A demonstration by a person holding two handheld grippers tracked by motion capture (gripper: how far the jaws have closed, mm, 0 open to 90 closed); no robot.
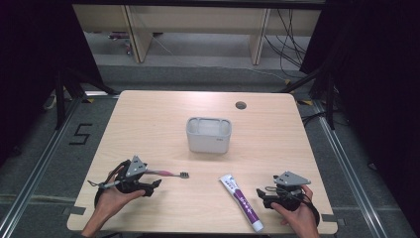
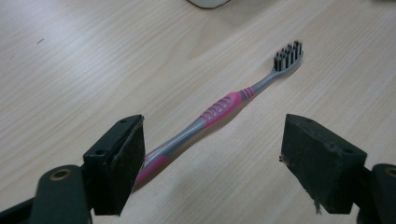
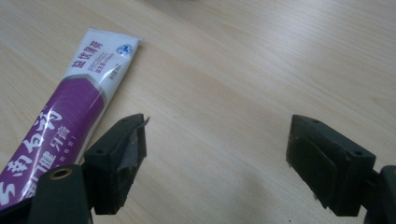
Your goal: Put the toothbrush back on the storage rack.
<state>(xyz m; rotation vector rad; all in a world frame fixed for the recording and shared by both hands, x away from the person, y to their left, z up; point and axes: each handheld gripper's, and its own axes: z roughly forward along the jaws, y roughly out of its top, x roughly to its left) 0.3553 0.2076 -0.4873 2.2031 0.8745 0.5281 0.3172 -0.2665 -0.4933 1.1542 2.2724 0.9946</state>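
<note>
Fingers (image 2: 119, 168) wide beside toothbrush (image 2: 224, 105); toothpaste tube (image 3: 70, 116), holder (image 1: 208, 134) nearby.

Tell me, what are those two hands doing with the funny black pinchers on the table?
A person holds a pincher tool in each hand at a wooden table. The left gripper is open around the handle end of a pink and grey toothbrush, not squeezing it. The right gripper is open too, beside a purple and white toothpaste tube. A grey holder stands in the middle. Nothing is lifted yet.
</note>
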